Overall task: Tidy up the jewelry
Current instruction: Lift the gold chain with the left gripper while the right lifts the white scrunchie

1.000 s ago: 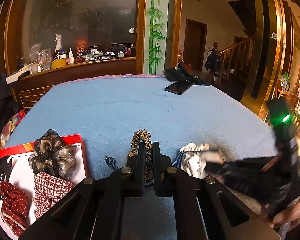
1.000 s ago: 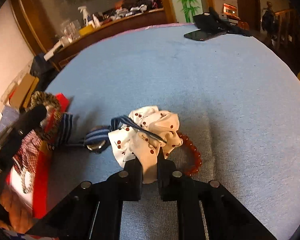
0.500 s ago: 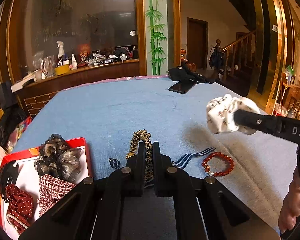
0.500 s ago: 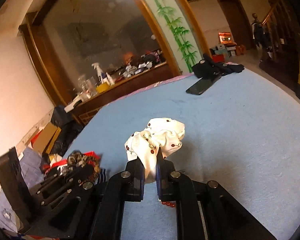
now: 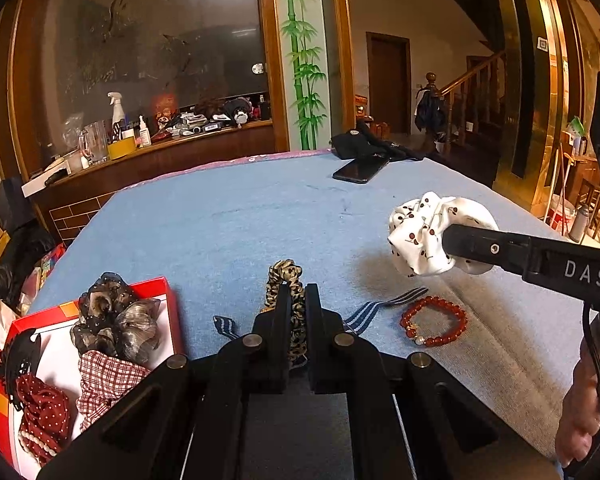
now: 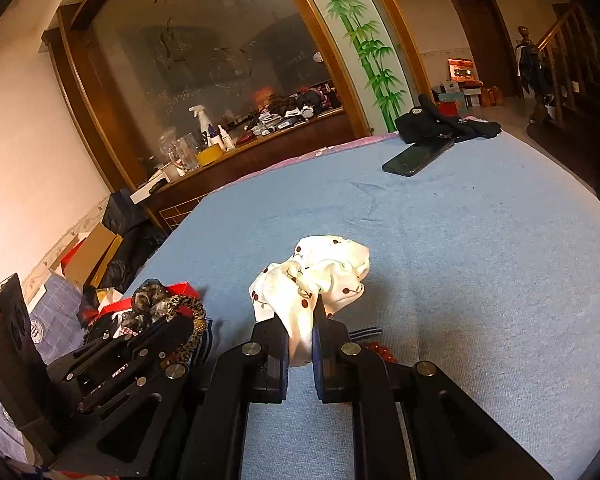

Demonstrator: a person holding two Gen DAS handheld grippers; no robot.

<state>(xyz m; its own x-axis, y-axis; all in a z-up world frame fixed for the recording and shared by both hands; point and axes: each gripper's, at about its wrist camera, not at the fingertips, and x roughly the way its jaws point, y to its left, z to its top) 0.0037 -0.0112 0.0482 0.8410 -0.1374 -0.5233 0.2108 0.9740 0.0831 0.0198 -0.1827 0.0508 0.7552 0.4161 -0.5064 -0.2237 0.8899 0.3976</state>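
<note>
- My left gripper (image 5: 296,300) is pinched tight on a leopard-print fabric scrunchie (image 5: 286,280), whose loop sticks up past the fingertips above the blue cloth-covered table (image 5: 240,220).
- My right gripper (image 6: 301,320) is clamped on a white scrunchie printed with small red cherries (image 6: 312,276); it hangs clear of the table, lifted off the cloth.
- From the left wrist view, that same white scrunchie (image 5: 436,236) sits at the tip of the right gripper's black finger (image 5: 484,244), up and to the right, with its shadow on the cloth below.
- My right hand (image 5: 580,420) shows at the lower right edge, wrapped around the gripper's handle.
- A red beaded bracelet with one pale bead (image 5: 434,320) lies flat on the table to the right of my left gripper, under the raised scrunchie.
- A navy-and-white striped ribbon band (image 5: 384,308) lies just beside the bracelet and runs behind my left gripper's fingers.
- A red-rimmed box with a white inside (image 5: 172,304) stands at the left on the table. In it are a sheer dark brown scrunchie (image 5: 116,320), a red-and-white checked scrunchie (image 5: 108,380), a dark red dotted scrunchie (image 5: 44,412), a black hair claw (image 5: 18,352) and a string of white pearls (image 5: 34,444).
- A black phone (image 5: 360,168) lies at the far side of the table, touching a black cloth item (image 5: 364,140).
</note>
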